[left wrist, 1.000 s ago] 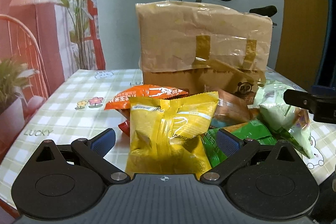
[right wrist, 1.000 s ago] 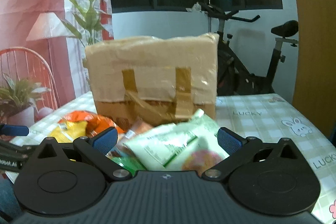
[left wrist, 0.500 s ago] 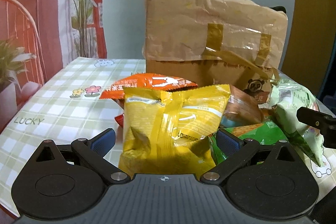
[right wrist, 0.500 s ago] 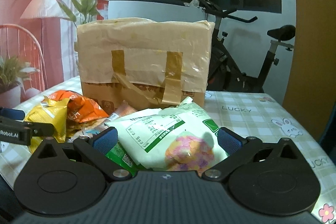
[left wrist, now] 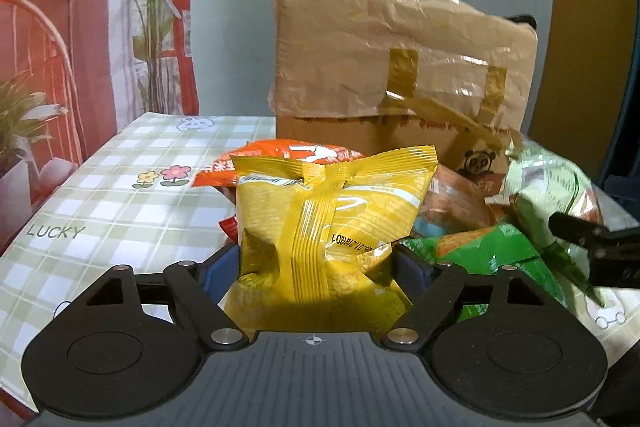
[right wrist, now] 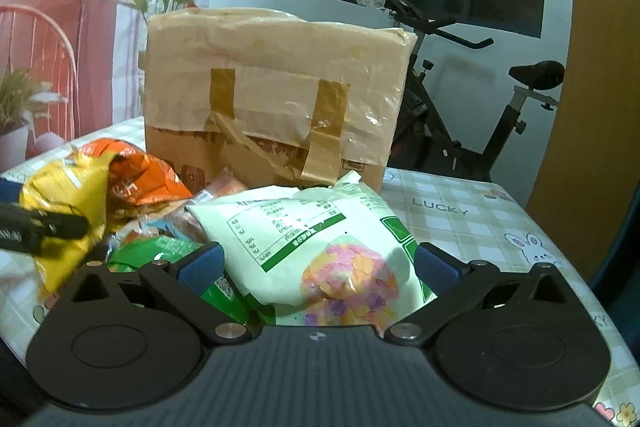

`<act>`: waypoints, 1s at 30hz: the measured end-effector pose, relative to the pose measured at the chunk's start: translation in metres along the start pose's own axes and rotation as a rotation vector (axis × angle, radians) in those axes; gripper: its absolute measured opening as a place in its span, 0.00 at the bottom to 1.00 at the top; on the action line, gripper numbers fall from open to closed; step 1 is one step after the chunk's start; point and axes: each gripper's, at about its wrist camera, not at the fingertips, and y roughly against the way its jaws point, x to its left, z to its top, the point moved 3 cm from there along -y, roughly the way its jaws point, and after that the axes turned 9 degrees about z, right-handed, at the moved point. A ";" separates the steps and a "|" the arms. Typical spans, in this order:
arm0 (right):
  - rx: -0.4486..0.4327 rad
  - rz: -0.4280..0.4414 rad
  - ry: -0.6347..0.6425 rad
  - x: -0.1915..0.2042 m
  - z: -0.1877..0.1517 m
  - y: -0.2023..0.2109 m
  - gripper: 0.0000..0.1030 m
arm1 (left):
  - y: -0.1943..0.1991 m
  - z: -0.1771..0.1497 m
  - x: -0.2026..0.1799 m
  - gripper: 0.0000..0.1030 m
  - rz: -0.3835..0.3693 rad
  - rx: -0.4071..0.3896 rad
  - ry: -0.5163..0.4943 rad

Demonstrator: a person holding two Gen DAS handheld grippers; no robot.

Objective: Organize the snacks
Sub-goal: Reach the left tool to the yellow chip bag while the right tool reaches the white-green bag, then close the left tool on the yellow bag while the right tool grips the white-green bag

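A pile of snack bags lies on the checked tablecloth [left wrist: 120, 211] in front of a taped cardboard box [left wrist: 400, 75]. A yellow snack bag [left wrist: 328, 219] stands between the jaws of my left gripper [left wrist: 314, 267]. The jaws are closing; both pads touch its lower sides, and the foil creases there. Behind it lies an orange bag [left wrist: 288, 159], to its right a green bag [left wrist: 480, 255]. My right gripper [right wrist: 318, 265] stands open around a pale green bag [right wrist: 312, 227] with coloured pieces showing; its pads are clear of it. One of its fingers [left wrist: 580, 231] shows at the left wrist view's right edge.
The box [right wrist: 276, 99] stands right behind the pile. An exercise bike [right wrist: 480, 107] is past the table's far right edge. A curtain, a chair and plants [left wrist: 16, 115] are on the left. Bare cloth [right wrist: 480, 227] lies right of the pile.
The left gripper's pads have come in from wide open onto the yellow bag's sides. The right gripper has rolled a little, and the pale green bag stays between its open jaws.
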 end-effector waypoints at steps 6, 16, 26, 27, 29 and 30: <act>0.002 -0.027 0.110 0.007 -0.003 -0.005 1.00 | 0.007 0.003 0.001 0.80 -0.005 -0.027 0.021; 0.051 -0.045 0.123 0.002 -0.018 -0.025 1.00 | 0.008 0.000 -0.001 0.80 -0.013 -0.025 0.009; 0.047 -0.057 0.099 -0.007 -0.024 -0.034 1.00 | 0.008 -0.001 -0.001 0.80 -0.014 -0.020 0.002; 0.046 -0.055 0.101 -0.008 -0.024 -0.034 1.00 | 0.008 -0.001 -0.001 0.80 -0.014 -0.020 0.002; 0.044 -0.055 0.106 -0.007 -0.026 -0.032 1.00 | 0.008 -0.001 -0.001 0.80 -0.014 -0.020 0.002; 0.042 -0.055 0.111 -0.007 -0.026 -0.033 1.00 | 0.008 -0.001 -0.001 0.80 -0.015 -0.019 0.002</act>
